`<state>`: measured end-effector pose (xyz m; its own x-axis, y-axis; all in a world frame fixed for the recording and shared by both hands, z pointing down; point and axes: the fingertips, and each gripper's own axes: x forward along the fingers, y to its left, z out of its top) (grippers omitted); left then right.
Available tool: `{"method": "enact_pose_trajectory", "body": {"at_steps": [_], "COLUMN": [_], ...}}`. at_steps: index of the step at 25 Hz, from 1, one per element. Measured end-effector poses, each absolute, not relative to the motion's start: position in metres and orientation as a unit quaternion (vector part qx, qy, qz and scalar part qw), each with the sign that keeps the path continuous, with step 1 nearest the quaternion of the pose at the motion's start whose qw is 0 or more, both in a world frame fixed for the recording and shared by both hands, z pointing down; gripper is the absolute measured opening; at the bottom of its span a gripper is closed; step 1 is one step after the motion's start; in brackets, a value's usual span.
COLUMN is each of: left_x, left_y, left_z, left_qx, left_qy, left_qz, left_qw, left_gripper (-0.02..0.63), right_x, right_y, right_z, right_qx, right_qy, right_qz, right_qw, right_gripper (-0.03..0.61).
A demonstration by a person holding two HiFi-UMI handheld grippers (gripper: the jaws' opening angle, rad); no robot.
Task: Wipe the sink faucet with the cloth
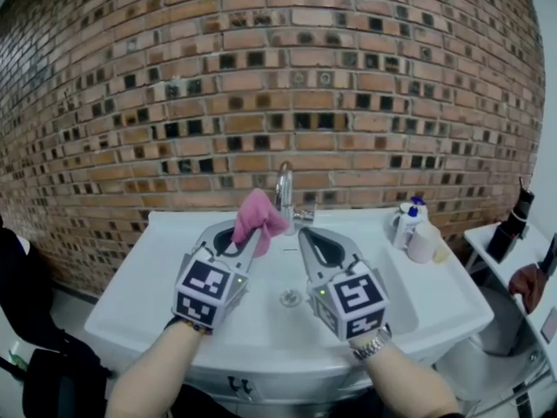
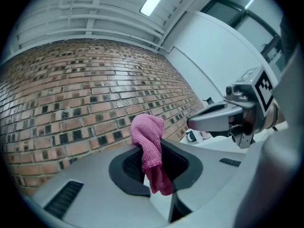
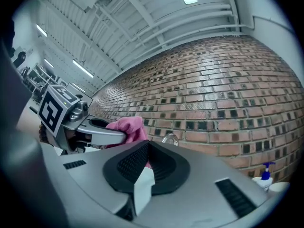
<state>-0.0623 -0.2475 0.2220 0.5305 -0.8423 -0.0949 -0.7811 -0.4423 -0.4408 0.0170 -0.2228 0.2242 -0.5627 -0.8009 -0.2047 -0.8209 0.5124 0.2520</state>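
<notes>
Cloth: the pink cloth [image 1: 258, 216] sits just above the centre of the head view, bunched up, with a loose tail flopping down over the jaws that hold it. It is just left of the faucet; I can't tell whether it touches yet.
Faucet: the chrome faucet [image 1: 285, 192] stands upright at centre frame, at the back of the white sink [image 1: 148, 268], against the brick wall.
Left gripper: the left gripper [image 1: 247, 240] is pinching the cloth, its jaws held partly apart by the wad of fabric.
Right gripper: the right gripper [image 1: 308, 236] has its jaws pressed together with nothing in them. It is just right of the faucet's base.
Step in hand: by my reckoning, bringing the cloth up to the spout; the wipe itself looks not yet started.
Doing it well: lead with the puffy top of the cloth rather than the jaw tips, so fabric and not plastic meets the chrome. Press it lightly against the spout's left side and draw it along the curve, then come round the base.
Spare gripper: best held off to the right, clear of the stroke.
Watch for: a thin grip letting the cloth slip, and the bottles [image 1: 407, 225] on the ledge at right of frame.
</notes>
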Motion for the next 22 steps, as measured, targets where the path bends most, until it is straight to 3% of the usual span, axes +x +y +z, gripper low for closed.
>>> {"method": "enact_pose_trajectory", "body": {"at_steps": [22], "left_x": [-0.041], "left_y": [-0.356], "left_z": [0.200], "left_qx": [-0.845], "left_qy": [0.461], "left_qz": [-0.116], "left_qw": [0.246], "left_gripper": [0.055], "right_x": [0.035], "right_y": [-0.300], "right_z": [0.213], "right_qx": [-0.475], "right_qy": [0.867], "right_qz": [0.150], "right_qw": [0.028], "right_gripper": [0.011]}}
